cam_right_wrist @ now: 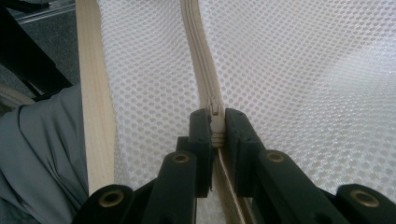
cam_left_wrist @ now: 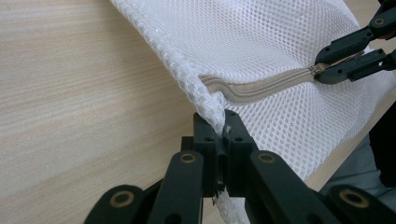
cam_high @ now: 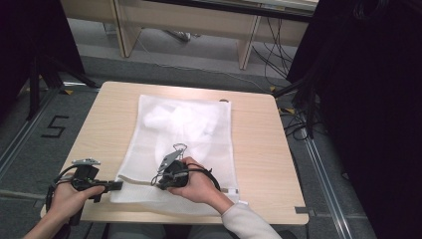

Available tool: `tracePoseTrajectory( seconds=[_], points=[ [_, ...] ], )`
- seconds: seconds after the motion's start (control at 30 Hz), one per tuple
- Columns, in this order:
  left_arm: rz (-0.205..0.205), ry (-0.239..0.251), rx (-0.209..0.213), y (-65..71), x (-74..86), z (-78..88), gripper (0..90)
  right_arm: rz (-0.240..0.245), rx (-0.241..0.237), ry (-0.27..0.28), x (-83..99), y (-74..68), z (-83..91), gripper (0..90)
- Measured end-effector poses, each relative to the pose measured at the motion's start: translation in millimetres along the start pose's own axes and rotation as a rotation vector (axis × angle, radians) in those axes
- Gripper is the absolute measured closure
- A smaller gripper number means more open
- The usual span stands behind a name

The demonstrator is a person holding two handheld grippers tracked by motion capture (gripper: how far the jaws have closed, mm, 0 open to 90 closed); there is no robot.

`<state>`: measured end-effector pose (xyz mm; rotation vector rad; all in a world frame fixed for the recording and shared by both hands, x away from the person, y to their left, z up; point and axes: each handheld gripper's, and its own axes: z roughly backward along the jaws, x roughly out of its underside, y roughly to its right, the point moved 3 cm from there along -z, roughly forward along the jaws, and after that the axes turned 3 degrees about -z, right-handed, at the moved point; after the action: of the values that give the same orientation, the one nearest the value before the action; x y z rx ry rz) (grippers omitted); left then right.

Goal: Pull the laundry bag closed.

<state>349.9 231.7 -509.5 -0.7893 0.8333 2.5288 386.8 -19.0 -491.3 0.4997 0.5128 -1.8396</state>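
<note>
A white mesh laundry bag (cam_high: 184, 129) lies flat on the wooden table (cam_high: 259, 149), with something white and bunched inside its far half. A beige zipper (cam_left_wrist: 261, 86) runs along its near end. At the bag's near left corner, my left gripper (cam_high: 118, 185) is shut on the mesh edge (cam_left_wrist: 210, 105), which is pinched between the jaws (cam_left_wrist: 223, 130). To its right, my right gripper (cam_high: 158, 183) is shut on the zipper slider (cam_right_wrist: 215, 109), which sits between the pads of that gripper (cam_right_wrist: 215, 128). From the left gripper view, the right gripper (cam_left_wrist: 321, 71) pinches the zipper's end.
The table's near edge (cam_right_wrist: 93, 116) runs just beside the bag, with the person's grey trousers (cam_right_wrist: 42, 154) below it. A floor mark "5" (cam_high: 53, 126) lies to the left. Desks (cam_high: 189, 25) and cables (cam_high: 278, 55) stand behind, a dark curtain (cam_high: 368, 99) at the right.
</note>
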Motion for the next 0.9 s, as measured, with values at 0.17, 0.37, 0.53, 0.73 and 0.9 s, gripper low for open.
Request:
tracePoseTrajectory(
  seconds=[0.17,0.37,0.53,0.73,0.9],
  points=[
    [0.003,-0.001,0.001,-0.3,0.0,-0.1,85.9,-0.016,0.003,0.005,3.5,1.5,4.1,82.4],
    [0.003,-0.002,-0.003,-1.0,0.1,0.0,85.9,-0.02,0.007,-0.001,5.4,3.3,8.3,82.4],
    [0.003,-0.003,-0.006,-1.1,0.2,-0.1,85.9,-0.017,0.008,0.006,7.0,4.3,10.7,82.4],
    [0.004,-0.003,-0.005,-1.3,0.2,-0.3,85.8,-0.029,0.011,0.005,9.1,4.9,14.8,82.4],
    [0.003,-0.004,-0.007,-1.3,0.2,-0.4,85.9,-0.009,0.008,0.017,9.5,6.4,15.9,82.4]
  ],
)
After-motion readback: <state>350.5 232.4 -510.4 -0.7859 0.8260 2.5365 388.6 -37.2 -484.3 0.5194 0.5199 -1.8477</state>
